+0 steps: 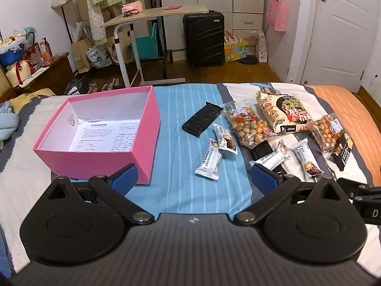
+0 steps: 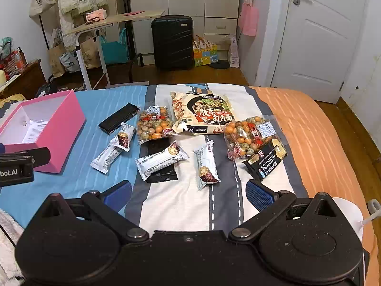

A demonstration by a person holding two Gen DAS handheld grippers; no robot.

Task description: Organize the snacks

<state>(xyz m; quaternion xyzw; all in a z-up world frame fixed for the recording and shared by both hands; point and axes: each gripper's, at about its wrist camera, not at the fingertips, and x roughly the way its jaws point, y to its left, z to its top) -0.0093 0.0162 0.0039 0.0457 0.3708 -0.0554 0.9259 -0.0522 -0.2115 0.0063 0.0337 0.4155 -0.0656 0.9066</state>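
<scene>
An open pink box (image 1: 100,153) (image 2: 62,128) with a printed sheet inside sits on the bed at the left. Snacks lie scattered to its right: a black bar (image 1: 202,118) (image 2: 119,118), several white wrapped bars (image 1: 209,160) (image 2: 207,165), two clear bags of coated nuts (image 1: 247,125) (image 2: 154,125), a large noodle packet (image 1: 283,112) (image 2: 204,114) and a black-and-gold packet (image 2: 266,158). My left gripper (image 1: 194,178) hangs open over the blue stripe beside the box, holding nothing. My right gripper (image 2: 189,194) is open above the white and grey stripes, just short of the white bars.
The bed cover (image 1: 181,190) has blue, white, grey and orange stripes. Beyond the bed's far edge stand a rolling side table (image 1: 152,14), a black suitcase (image 1: 204,38), bags on the floor and a white door (image 1: 343,28). The left gripper's body (image 2: 14,166) shows at the right view's left edge.
</scene>
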